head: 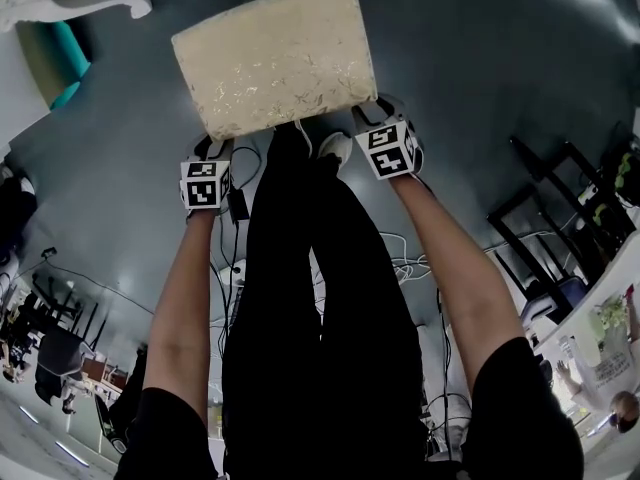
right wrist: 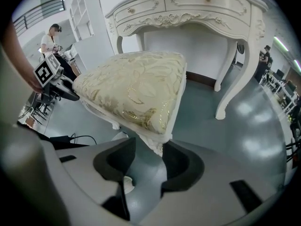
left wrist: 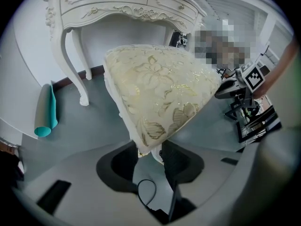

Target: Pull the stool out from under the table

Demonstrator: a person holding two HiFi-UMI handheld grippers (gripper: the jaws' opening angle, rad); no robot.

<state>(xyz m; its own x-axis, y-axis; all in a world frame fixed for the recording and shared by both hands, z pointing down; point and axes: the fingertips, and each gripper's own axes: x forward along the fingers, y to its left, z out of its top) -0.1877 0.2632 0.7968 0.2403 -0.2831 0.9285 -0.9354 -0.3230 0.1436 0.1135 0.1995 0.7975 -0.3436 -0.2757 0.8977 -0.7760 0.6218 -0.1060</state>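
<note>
The stool (head: pixel 275 58) has a cream and gold brocade cushion and carved white legs, and it stands on the grey floor in front of the white dressing table (left wrist: pixel 117 8). My left gripper (head: pixel 208 156) is at its near left corner. In the left gripper view the corner and white leg (left wrist: pixel 153 152) sit between the dark jaws of this gripper (left wrist: pixel 149 153), which close on them. My right gripper (head: pixel 378 120) is at the near right corner. In the right gripper view the stool's corner leg (right wrist: pixel 155 142) is clamped the same way by that gripper (right wrist: pixel 149 149).
The table's curved legs (right wrist: pixel 230 79) rise behind the stool. A teal roll (left wrist: pixel 45 112) leans by the wall at the left. Cables (head: pixel 400 263) lie on the floor near my feet. Black chair frames (head: pixel 550 208) stand at the right. A person (right wrist: pixel 49 39) stands far back.
</note>
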